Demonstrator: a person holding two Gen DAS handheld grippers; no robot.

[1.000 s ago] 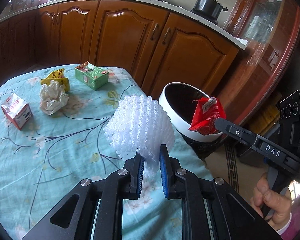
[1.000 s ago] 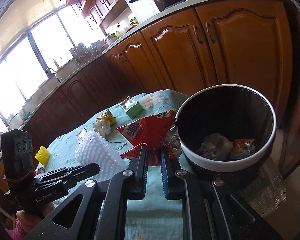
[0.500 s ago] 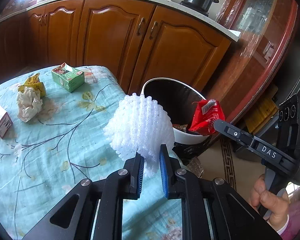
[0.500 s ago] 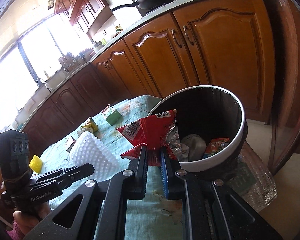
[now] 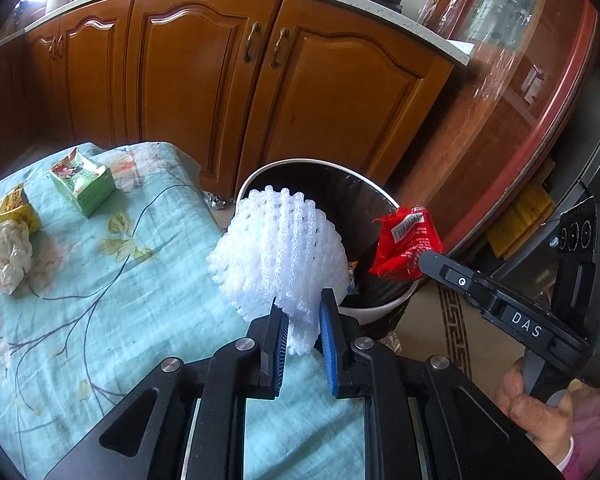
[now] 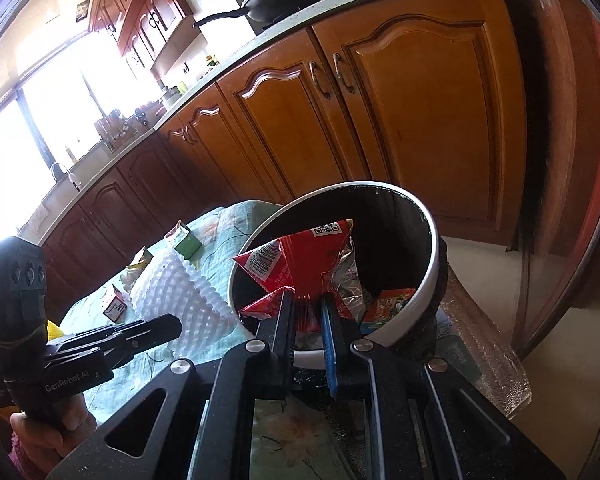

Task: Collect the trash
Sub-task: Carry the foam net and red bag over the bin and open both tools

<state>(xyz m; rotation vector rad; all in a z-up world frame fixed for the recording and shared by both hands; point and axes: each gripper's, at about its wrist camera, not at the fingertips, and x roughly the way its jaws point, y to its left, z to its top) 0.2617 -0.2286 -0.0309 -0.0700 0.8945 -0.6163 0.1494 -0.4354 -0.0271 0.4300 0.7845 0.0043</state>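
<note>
My left gripper (image 5: 303, 320) is shut on a white foam fruit net (image 5: 278, 256) and holds it at the near rim of the white-rimmed black trash bin (image 5: 372, 312). My right gripper (image 6: 306, 308) is shut on a red snack wrapper (image 6: 300, 264) and holds it over the bin's opening (image 6: 428, 280); the wrapper also shows in the left wrist view (image 5: 404, 246). Some trash lies in the bin. On the teal floral tablecloth (image 5: 100, 320) lie a green carton (image 5: 82, 184), a yellow packet (image 5: 14, 210) and a crumpled white paper (image 5: 8, 256).
Wooden kitchen cabinets (image 5: 220, 80) stand close behind the bin. A glass-fronted cabinet wrapped in plastic (image 5: 520, 80) is at the right. A small red-and-white carton (image 6: 114, 306) and a yellow object (image 6: 54, 328) are on the table behind the left gripper.
Both grippers have moved toward the bin with their loads. The red wrapper is now over the bin's opening and the foam net is at its rim.
</note>
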